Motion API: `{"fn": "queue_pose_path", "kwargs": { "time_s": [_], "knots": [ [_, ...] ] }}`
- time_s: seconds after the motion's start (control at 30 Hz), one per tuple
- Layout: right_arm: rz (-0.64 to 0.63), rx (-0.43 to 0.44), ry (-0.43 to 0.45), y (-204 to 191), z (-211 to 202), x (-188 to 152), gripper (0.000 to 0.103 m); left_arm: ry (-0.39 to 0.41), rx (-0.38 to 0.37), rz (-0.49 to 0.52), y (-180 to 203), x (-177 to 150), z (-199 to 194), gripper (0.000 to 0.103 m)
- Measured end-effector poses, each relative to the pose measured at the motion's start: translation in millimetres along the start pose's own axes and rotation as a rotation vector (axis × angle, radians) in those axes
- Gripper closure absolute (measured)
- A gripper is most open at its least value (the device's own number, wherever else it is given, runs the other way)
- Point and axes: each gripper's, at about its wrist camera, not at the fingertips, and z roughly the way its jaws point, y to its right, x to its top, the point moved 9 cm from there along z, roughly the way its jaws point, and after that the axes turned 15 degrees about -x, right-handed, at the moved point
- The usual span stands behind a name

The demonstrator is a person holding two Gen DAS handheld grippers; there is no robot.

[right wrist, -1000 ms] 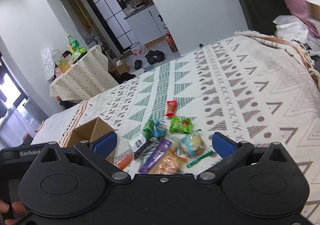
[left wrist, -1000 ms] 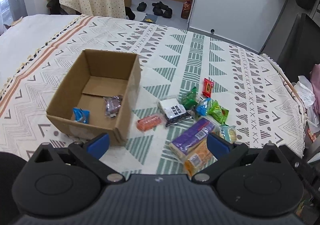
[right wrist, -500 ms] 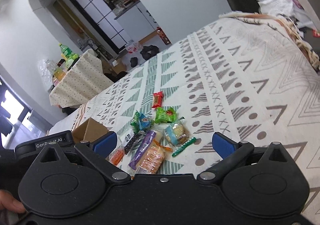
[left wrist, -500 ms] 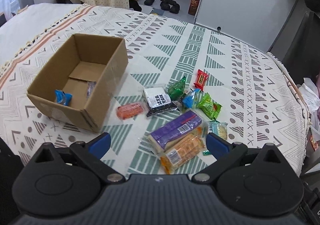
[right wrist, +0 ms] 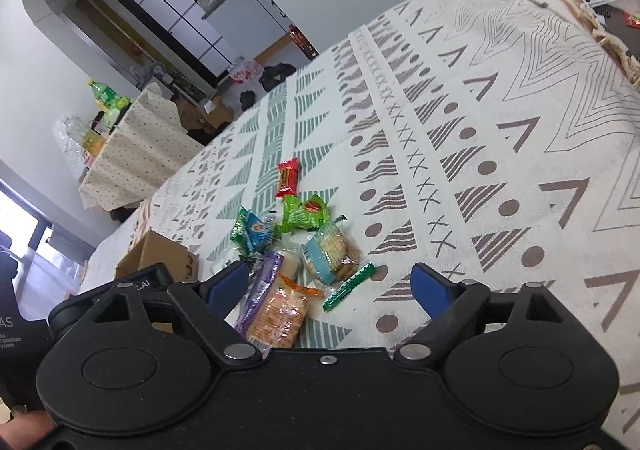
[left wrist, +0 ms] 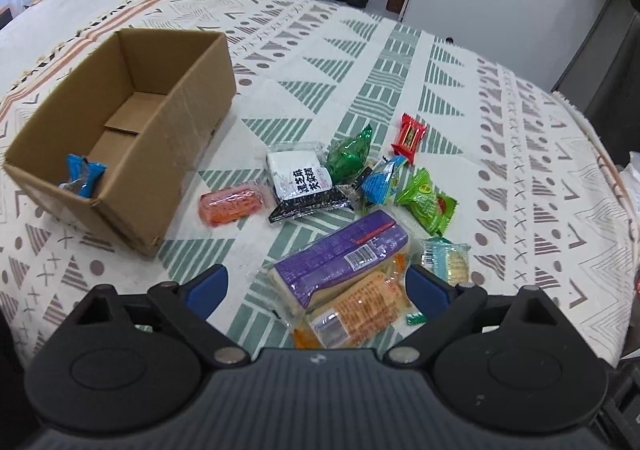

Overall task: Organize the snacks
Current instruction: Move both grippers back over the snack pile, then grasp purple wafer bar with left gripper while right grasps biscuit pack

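An open cardboard box (left wrist: 132, 121) stands on the patterned bedspread with a blue snack (left wrist: 82, 174) inside. Right of it lies a heap of snacks: a purple pack (left wrist: 340, 258), an orange cracker pack (left wrist: 360, 314), a black-and-white sesame pack (left wrist: 300, 179), an orange-red bar (left wrist: 232, 203), green packs and a red candy (left wrist: 409, 134). My left gripper (left wrist: 316, 286) hangs over the purple and orange packs, its jaws closing, pads clear of them. My right gripper (right wrist: 332, 284) is above the orange pack (right wrist: 278, 314) and a green stick (right wrist: 348, 286), jaws closing, touching nothing.
The bedspread (left wrist: 400, 61) ends at a fringed edge on the right. Beyond the bed stand a cloth-covered table (right wrist: 132, 153) with bottles, shoes on the floor and a white door. The left gripper's body (right wrist: 120, 290) shows beside the box (right wrist: 160, 254) in the right wrist view.
Both grippers have dropped toward the snack heap, which now looks larger and nearer. Both pairs of jaws have narrowed a little. No snack has moved.
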Motion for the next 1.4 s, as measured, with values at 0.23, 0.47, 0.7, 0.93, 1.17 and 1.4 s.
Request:
{"fn": "queue_pose_path", "kwargs": {
  "time_s": [0.23,0.47,0.7,0.93,1.17,1.4],
  "knots": [
    [0.006,-0.027,-0.035,1.1,22.4,2.9,0.017,-0.053,0.005,0.051,-3.2,3.6,32.6,0.007],
    [-0.032,-0.063,-0.067,-5.6,42.8,1.0,0.020,-0.118,0.012,0.128,-8.3,-2.6,59.2,0.007],
    [-0.057,-0.083,-0.084,-9.9,54.8,-1.7,0.020,-0.149,-0.020,0.172,-15.5,-4.2,80.9,0.007],
    [-0.124,-0.111,-0.064,-23.5,68.8,0.1,0.020,-0.155,-0.094,0.148,-12.7,-7.9,87.6,0.012],
    [-0.205,-0.152,0.002,-37.4,81.2,9.8,0.020,-0.145,-0.120,0.163,-7.0,-12.2,81.6,0.039],
    [-0.276,-0.130,-0.016,-54.6,97.2,5.8,0.020,-0.151,-0.158,0.115,-10.9,-12.5,73.6,0.056]
  ]
}}
